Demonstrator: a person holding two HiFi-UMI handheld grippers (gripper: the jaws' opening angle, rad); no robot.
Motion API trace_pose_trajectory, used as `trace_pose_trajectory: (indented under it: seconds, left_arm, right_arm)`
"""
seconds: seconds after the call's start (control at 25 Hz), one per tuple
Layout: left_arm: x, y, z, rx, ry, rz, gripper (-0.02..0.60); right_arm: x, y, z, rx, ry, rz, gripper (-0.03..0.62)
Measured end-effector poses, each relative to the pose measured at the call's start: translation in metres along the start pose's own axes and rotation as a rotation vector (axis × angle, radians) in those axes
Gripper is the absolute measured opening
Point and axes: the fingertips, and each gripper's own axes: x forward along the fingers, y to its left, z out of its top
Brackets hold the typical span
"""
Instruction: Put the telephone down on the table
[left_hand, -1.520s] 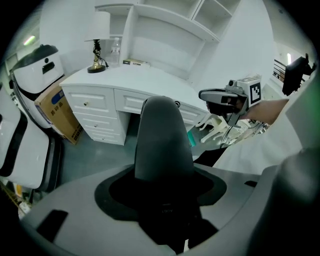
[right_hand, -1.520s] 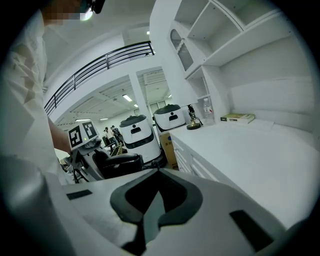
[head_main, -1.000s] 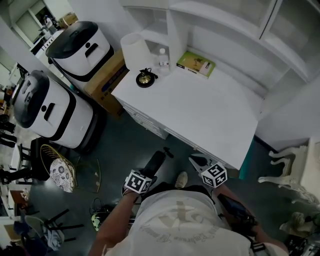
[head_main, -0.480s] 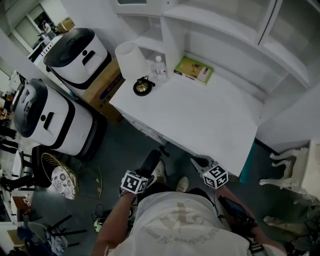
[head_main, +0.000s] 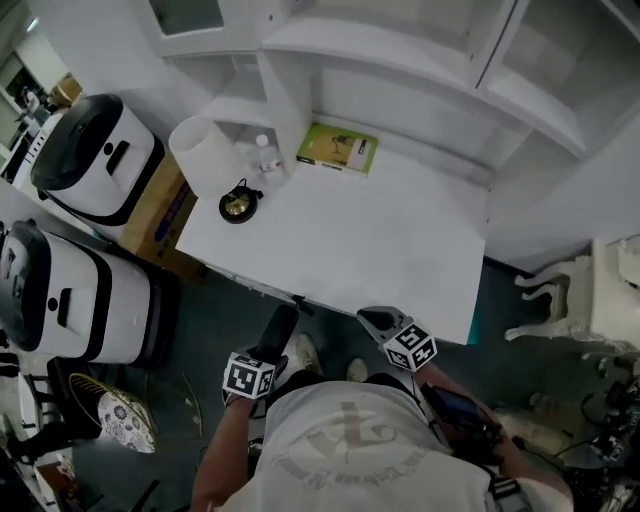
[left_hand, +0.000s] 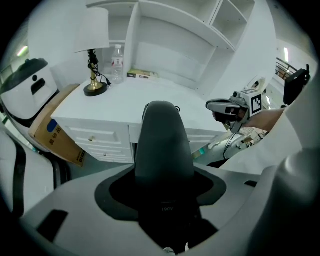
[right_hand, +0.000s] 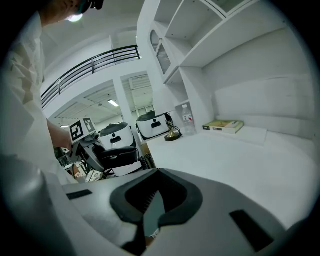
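The left hand-held gripper (head_main: 265, 352) pinches the telephone (left_hand: 162, 145) just short of the tabletop (head_main: 380, 230), likely to set it down. The right hand-held gripper (head_main: 378, 320) is pressed together and empty, so it stays out of the way.

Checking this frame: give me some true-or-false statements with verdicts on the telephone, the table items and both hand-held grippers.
1. The left hand-held gripper clamps the black telephone. True.
2. The telephone lies on the white table. False: it is in the gripper, short of the table's edge.
3. A white-shaded lamp stands on the table. True.
4. The green book lies on the floor. False: it lies at the table's back.
5. The right hand-held gripper holds a cup. False: it holds nothing.
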Motion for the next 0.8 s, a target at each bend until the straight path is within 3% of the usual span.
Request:
trace_pose_trajectory:
  seconds: [0.8]
  left_arm:
    - [-0.007,0.084,0.091,0.242,-0.019,-0.107,0.279]
  right_arm:
    - [0.049,-0.015,0.044,0.085,-0.045,-0.251,0.017]
